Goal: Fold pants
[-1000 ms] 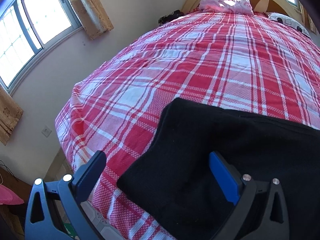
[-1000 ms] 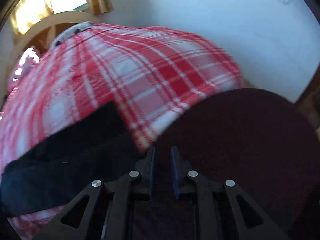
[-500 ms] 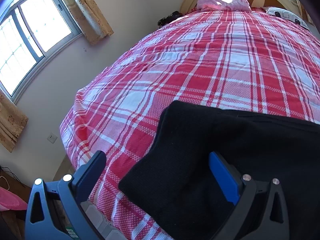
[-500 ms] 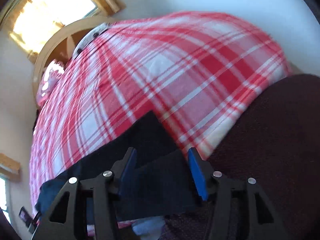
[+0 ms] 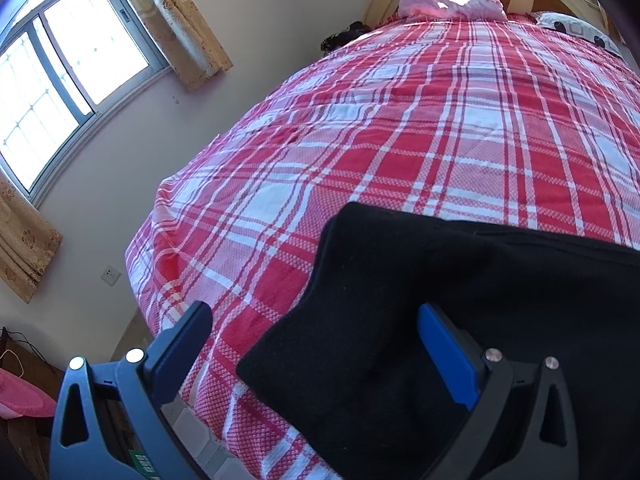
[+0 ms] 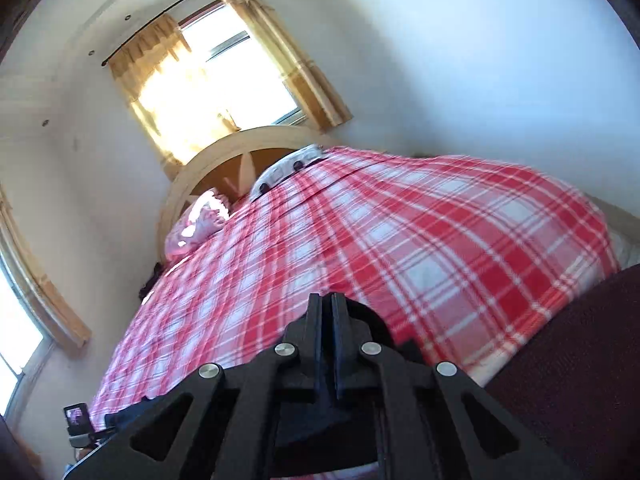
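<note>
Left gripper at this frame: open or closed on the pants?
Open. In the left wrist view the left gripper has its two blue fingers far apart, with a corner of the black pants lying between them, unpinched.

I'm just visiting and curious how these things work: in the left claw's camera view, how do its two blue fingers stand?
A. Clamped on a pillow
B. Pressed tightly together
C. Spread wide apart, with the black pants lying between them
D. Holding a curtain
C: the left claw has its fingers far apart, and the edge of the black pants lies between them on the red checked bedspread, with no pad pressing on the cloth.
</note>
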The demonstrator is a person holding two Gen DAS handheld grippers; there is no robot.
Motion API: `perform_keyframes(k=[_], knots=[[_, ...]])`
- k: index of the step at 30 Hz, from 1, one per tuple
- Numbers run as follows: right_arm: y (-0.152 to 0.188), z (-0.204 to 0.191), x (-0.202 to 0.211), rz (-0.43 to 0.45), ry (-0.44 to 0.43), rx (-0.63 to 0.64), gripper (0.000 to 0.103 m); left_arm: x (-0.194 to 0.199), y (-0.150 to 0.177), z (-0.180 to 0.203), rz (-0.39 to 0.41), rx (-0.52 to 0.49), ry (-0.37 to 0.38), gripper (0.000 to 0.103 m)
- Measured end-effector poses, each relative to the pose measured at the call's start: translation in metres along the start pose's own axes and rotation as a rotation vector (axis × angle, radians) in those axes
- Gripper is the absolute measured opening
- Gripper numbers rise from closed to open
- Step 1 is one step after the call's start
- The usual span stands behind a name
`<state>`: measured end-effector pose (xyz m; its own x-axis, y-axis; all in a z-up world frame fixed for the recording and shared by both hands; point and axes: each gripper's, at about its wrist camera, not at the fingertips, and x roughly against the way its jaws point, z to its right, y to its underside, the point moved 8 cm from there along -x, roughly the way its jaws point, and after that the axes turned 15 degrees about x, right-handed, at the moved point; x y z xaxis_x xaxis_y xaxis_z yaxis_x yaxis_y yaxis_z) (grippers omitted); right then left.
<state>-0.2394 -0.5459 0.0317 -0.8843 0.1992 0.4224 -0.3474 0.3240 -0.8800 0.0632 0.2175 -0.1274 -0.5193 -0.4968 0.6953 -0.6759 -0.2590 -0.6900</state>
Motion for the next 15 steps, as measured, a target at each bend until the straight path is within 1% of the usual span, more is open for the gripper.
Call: perform_keyframes(k=[1,3,4,5,6,8,9,10,13,15], knots=[[0.012,0.016,-0.005,-0.064,0.091,0.001,0.005,0.0,0.0,0.001,0.002,0.0,-0.002,0.103],[0.034,0.048,-0.012,-0.148,0.303,0.062,0.005,0.0,0.0,0.002,0.008,-0.006,-0.008,0.103],[0.045,0.063,-0.015,-0.182,0.359,0.083,0.005,0.001,0.0,0.002,0.011,-0.011,-0.01,0.103],[0.055,0.075,-0.017,-0.214,0.384,0.068,0.005,0.001,-0.001,0.002,0.014,-0.017,-0.01,0.103],[0.064,0.088,-0.018,-0.234,0.388,0.018,0.005,0.001,-0.001,0.002,0.016,-0.021,-0.008,0.103],[0.074,0.106,-0.007,-0.211,0.391,-0.091,0.005,0.0,-0.001,0.002,0.011,-0.016,-0.004,0.103],[0.077,0.108,-0.004,-0.198,0.362,-0.124,0.005,0.0,-0.001,0.002,0.007,-0.012,-0.005,0.103],[0.079,0.102,-0.006,-0.202,0.316,-0.138,0.005,0.0,-0.001,0.002,0.007,-0.01,-0.007,0.103],[0.08,0.076,-0.022,-0.256,0.21,-0.1,0.005,0.001,-0.001,0.004,0.019,-0.019,-0.023,0.103],[0.08,0.057,-0.045,-0.28,0.173,-0.063,0.006,0.003,-0.001,0.004,0.027,-0.024,-0.024,0.103]])
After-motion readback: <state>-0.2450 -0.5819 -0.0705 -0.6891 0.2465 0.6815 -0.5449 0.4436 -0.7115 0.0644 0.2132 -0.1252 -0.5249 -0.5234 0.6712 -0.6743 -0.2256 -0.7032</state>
